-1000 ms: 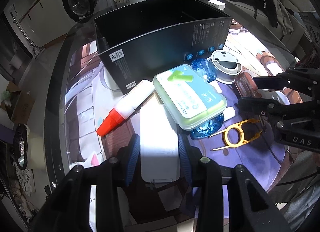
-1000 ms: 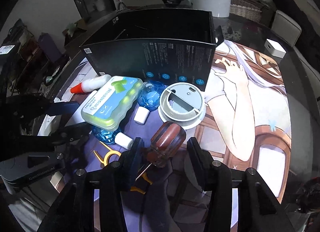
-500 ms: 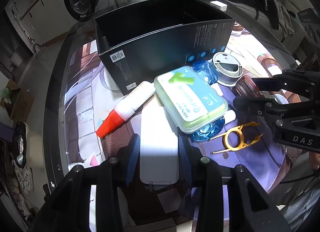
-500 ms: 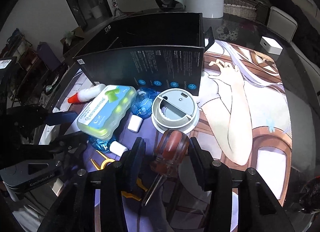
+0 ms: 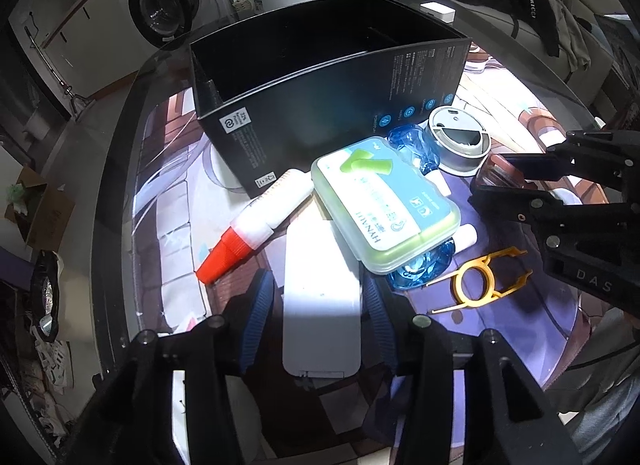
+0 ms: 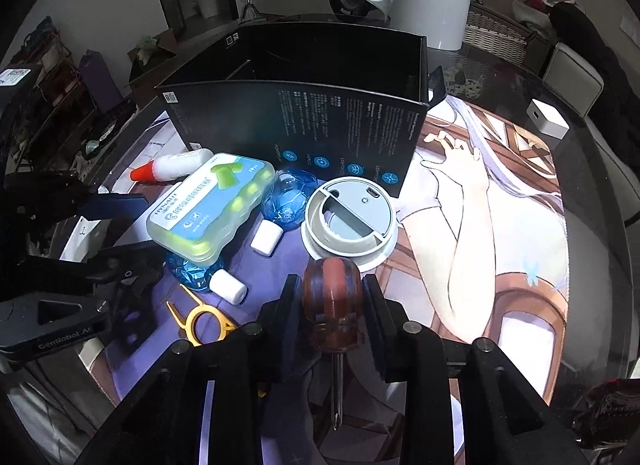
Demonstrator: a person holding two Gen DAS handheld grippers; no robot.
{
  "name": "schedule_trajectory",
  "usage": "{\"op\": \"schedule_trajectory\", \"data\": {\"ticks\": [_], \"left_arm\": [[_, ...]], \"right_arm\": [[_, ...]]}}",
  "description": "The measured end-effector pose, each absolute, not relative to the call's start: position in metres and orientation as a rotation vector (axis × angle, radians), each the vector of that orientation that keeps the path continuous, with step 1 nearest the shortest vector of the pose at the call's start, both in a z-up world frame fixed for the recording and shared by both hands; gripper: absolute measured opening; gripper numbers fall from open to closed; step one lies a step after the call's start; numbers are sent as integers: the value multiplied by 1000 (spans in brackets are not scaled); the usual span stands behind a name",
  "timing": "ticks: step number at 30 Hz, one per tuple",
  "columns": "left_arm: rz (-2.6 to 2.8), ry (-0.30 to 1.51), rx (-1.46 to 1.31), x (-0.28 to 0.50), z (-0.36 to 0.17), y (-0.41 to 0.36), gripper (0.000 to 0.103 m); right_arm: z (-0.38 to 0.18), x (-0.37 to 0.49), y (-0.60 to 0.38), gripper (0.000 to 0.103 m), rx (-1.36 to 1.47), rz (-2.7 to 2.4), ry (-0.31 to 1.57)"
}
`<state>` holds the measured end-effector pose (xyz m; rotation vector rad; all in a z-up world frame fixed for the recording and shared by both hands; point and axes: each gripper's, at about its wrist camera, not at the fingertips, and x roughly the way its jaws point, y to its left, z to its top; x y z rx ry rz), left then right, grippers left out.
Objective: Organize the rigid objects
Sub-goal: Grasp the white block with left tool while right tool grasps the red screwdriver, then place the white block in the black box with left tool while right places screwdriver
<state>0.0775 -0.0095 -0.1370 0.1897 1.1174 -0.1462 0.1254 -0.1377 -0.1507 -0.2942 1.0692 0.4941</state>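
1. The black box (image 6: 296, 113) stands open-topped at the far side of the mat; I judge it the place to drop things, so lift clear of its near wall first.
2. The left gripper (image 5: 320, 297) has just been opening; its pads straddle the white flat case (image 5: 320, 305) without visibly pressing it.
3. The right gripper (image 6: 333, 301) has just closed on the screwdriver (image 6: 333, 301): a reddish-brown, barrel-shaped handle, near the mat's front edge, shaft pointing back toward the camera. Keep it clamped and level.

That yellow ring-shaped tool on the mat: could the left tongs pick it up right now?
Probably not straight away. The left tongs straddle a white flat box, and the yellow tool lies off to the side, close under the right tongs.
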Motion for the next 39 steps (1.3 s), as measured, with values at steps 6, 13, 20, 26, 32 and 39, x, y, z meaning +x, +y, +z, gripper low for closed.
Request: {"op": "schedule_trajectory", "data": {"ticks": [6, 13, 20, 26, 32, 39], "left_arm": [[-187, 1142, 150, 80, -136, -8, 38], [-204, 1137, 159, 76, -131, -13, 38], [-186, 1071, 151, 71, -109, -8, 37], [-186, 992, 117, 66, -86, 1, 37], [-178, 893, 96, 63, -60, 5, 37], [-164, 758, 28, 78, -21, 6, 37]], "right_arm": [[-150, 125, -138, 28, -272, 518, 1076], [-148, 118, -137, 27, -237, 562, 1088], [-133, 107, -137, 27, -201, 605, 1035], [-107, 99, -138, 27, -163, 632, 923], [-80, 86, -131, 27, -207, 638, 802], [-48, 101, -129, 27, -171, 640, 715]]}}
